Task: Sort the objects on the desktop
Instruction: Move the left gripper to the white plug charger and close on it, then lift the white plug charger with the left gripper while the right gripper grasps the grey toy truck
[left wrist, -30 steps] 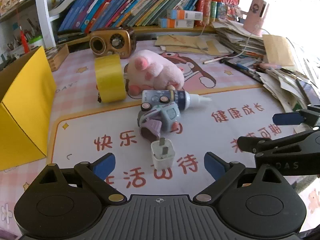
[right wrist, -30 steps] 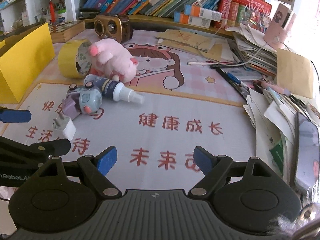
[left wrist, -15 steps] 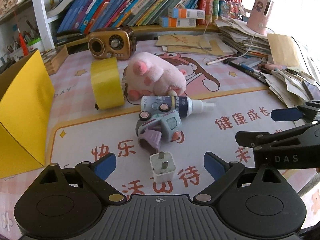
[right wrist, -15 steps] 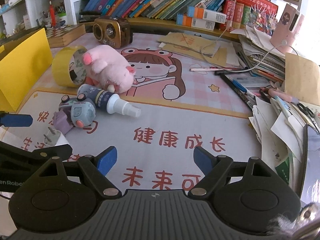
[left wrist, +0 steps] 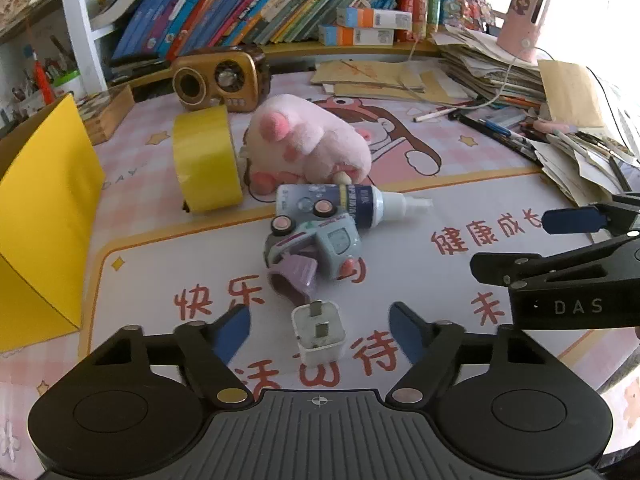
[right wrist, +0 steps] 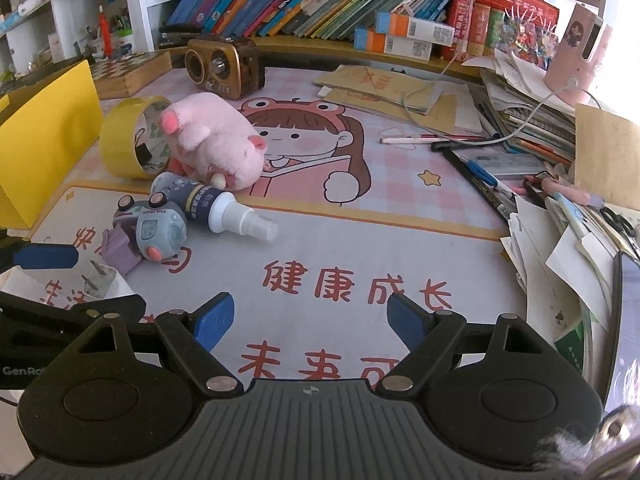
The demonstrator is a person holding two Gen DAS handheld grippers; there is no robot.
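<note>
Left gripper (left wrist: pixel 320 330) angled downward, closing around white charger (left wrist: pixel 319 334); right gripper (right wrist: pixel 310 318) open.

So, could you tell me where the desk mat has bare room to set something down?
The printed mat is bare between the spray bottle and the paper pile. It is crowded around the toy car, white plug, plush pig and yellow tape roll.

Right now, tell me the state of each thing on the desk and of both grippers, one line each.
left gripper: jaws closing around the charger, pads not yet touching it
right gripper: open, nothing between the pads
white charger plug: lying flat, prongs pointing away
toy car: tipped on its side
spray bottle: lying down, cap on
yellow tape roll: standing on edge
pink plush: lying on the mat
</note>
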